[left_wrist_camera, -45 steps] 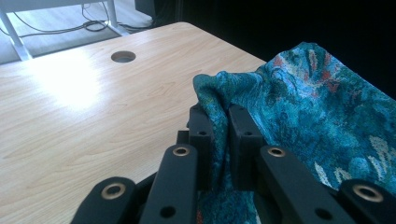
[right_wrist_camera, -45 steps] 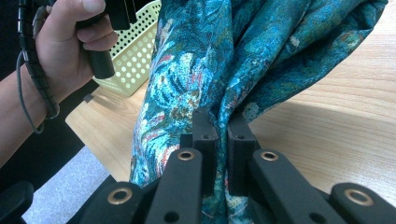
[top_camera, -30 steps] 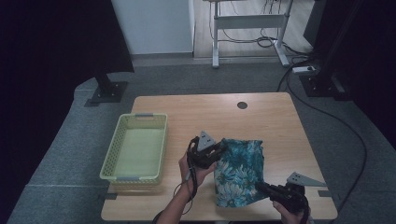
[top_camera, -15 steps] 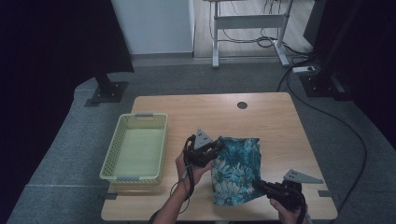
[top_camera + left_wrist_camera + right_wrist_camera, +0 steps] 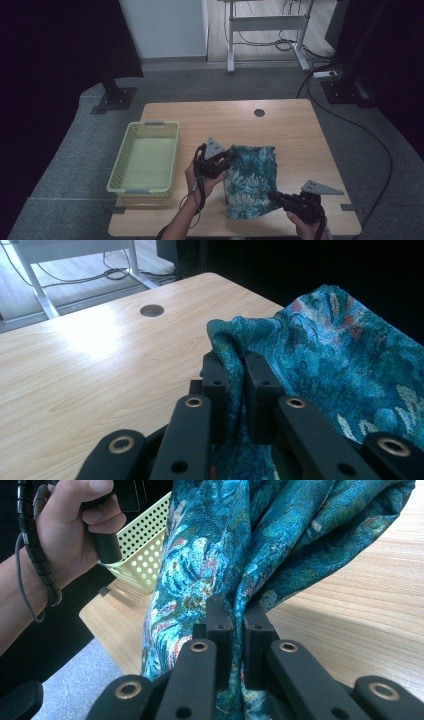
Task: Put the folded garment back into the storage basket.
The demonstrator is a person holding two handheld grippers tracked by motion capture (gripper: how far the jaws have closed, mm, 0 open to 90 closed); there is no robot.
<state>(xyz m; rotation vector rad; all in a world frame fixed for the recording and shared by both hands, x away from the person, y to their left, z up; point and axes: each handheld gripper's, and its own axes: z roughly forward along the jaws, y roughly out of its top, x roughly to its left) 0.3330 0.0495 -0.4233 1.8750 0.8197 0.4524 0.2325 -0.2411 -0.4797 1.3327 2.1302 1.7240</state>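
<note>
A teal cloth point(image 5: 250, 180) with a flower print hangs lifted over the front middle of the wooden table point(image 5: 295, 130). My left gripper point(image 5: 229, 158) is shut on its upper left edge; in the left gripper view the cloth point(image 5: 330, 350) is pinched between the jaws of that gripper point(image 5: 236, 371) and drapes away to the right. My right gripper point(image 5: 274, 196) is shut on the cloth's lower right edge near the table's front. In the right gripper view the folds of the cloth point(image 5: 250, 545) rise from that gripper point(image 5: 237, 611), with the other hand point(image 5: 70, 525) at the upper left.
A pale green plastic basket point(image 5: 145, 157) stands at the table's left, also seen behind the cloth as the basket point(image 5: 140, 550) in the right gripper view. A round cable hole point(image 5: 259, 113) sits near the table's far edge. Desk legs and cables point(image 5: 280, 45) lie on the floor beyond.
The left gripper has drifted slightly right and toward the front with the cloth edge. The right gripper has moved a little left along the front edge. Both stay shut on the cloth.
</note>
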